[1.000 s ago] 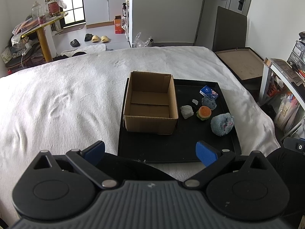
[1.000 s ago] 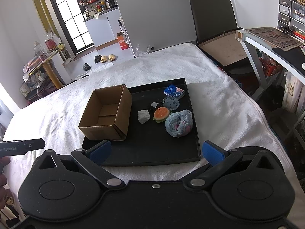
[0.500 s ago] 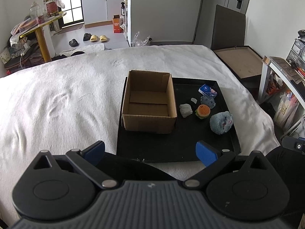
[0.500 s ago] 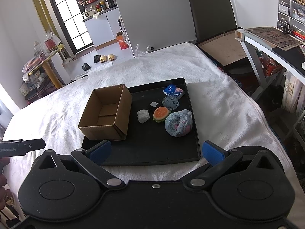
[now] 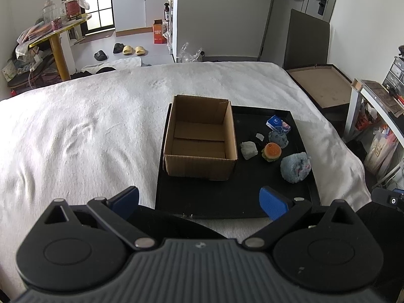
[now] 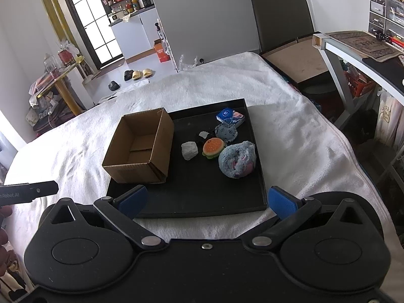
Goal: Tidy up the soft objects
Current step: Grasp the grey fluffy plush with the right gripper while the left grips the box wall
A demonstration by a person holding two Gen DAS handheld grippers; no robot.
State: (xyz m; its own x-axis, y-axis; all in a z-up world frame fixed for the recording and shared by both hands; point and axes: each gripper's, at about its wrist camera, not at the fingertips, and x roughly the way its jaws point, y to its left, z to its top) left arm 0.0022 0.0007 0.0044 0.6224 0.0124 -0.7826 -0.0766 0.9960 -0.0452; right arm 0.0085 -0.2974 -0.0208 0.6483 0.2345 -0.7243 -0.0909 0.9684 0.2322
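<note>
A black tray [image 5: 227, 202] [image 6: 202, 202] lies on a white bed. On its left half stands an empty open cardboard box [image 5: 200, 139] [image 6: 141, 146]. To the right of the box lie a fluffy blue-pink plush [image 5: 295, 167] [image 6: 237, 159], a small burger toy [image 5: 271, 151] [image 6: 213, 147], a grey-white lump [image 5: 248, 149] [image 6: 189, 150], a round blue-grey pad [image 5: 279, 137] [image 6: 226, 132] and a blue packet [image 5: 277, 123] [image 6: 229, 117]. My left gripper [image 5: 199, 200] and right gripper [image 6: 207, 200] hover open, short of the tray's near edge, holding nothing.
The white bed cover [image 5: 75, 139] stretches wide to the left. A desk [image 6: 358, 50] and a framed board [image 5: 325, 85] stand off the bed's right side. Beyond the bed's far edge are slippers [image 5: 131, 49] on the floor and a cluttered yellow table [image 5: 55, 35].
Both cameras have shifted only slightly; the tray and its objects sit a little lower and nearer in the right wrist view. Nothing on the tray has moved.
</note>
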